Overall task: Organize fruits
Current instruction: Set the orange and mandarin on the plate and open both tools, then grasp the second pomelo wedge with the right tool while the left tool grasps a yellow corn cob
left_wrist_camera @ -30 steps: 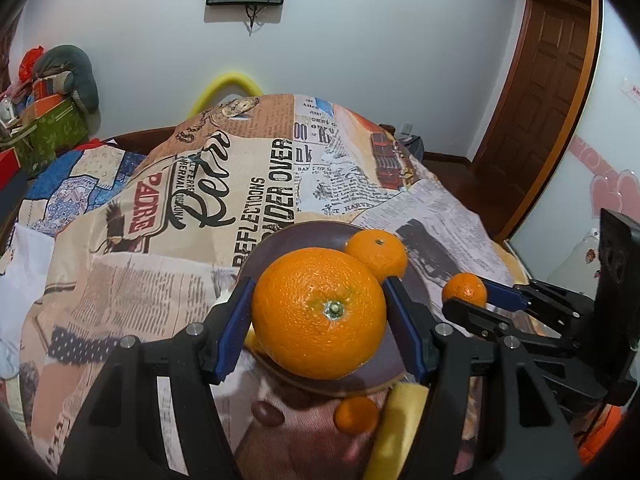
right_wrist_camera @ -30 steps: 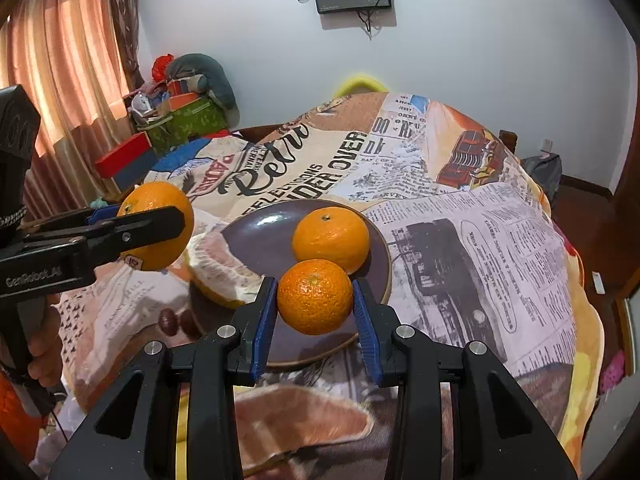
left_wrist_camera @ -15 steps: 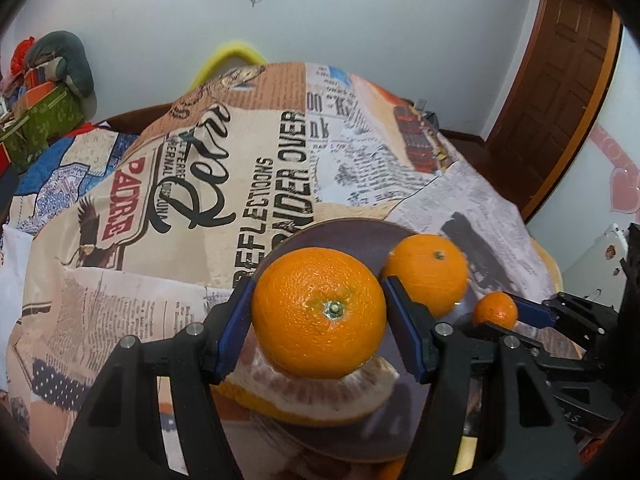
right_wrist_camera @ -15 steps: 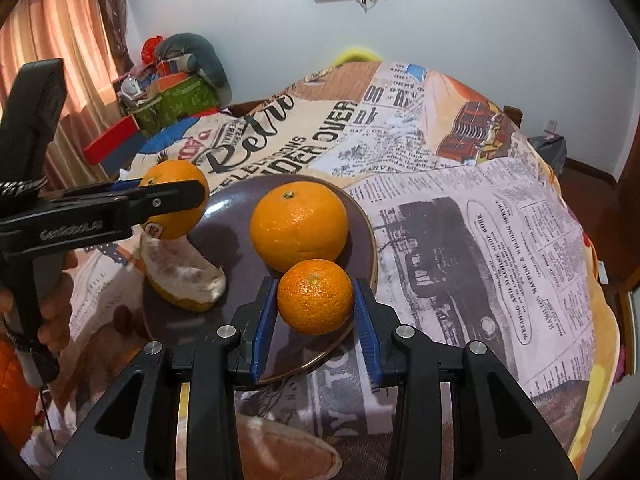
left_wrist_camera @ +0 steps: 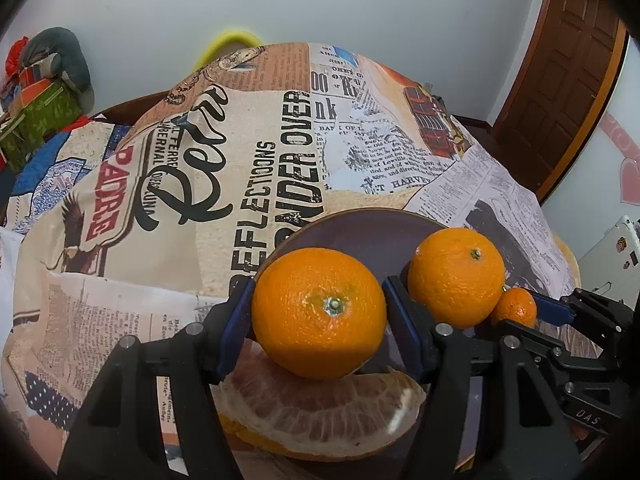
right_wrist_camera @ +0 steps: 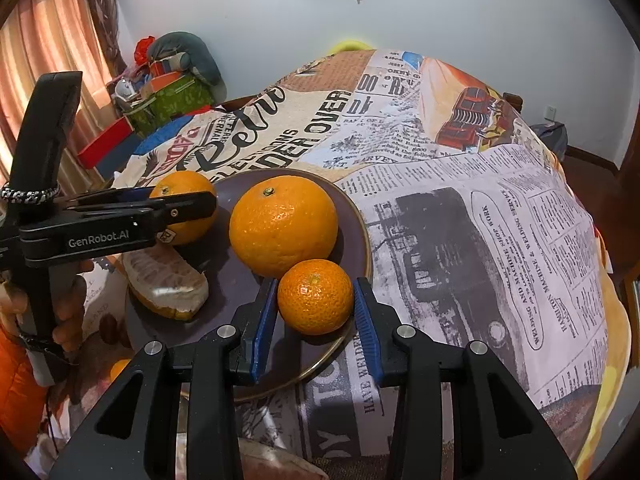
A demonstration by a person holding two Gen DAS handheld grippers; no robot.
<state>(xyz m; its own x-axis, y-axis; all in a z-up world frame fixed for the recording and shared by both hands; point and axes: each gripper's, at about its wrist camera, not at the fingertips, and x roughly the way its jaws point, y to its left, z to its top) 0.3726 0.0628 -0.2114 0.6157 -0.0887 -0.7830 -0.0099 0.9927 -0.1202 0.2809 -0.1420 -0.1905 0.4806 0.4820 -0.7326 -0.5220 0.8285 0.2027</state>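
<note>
A dark purple plate lies on the newspaper-print tablecloth. On it sit a big orange and a pomelo wedge. My left gripper is shut on a large orange, held over the plate's left side above the wedge. My right gripper is shut on a small mandarin, held at the plate's near right edge, touching or almost touching the big orange.
The tablecloth covers a round table that drops off on the right. A small orange fruit and brown nuts lie off the plate at the near left. Boxes and cushions stand at the back left; a door is at the right.
Both grippers moved forward and down over the plate with their fruit. The big orange and pomelo wedge on the plate now appear closer.
</note>
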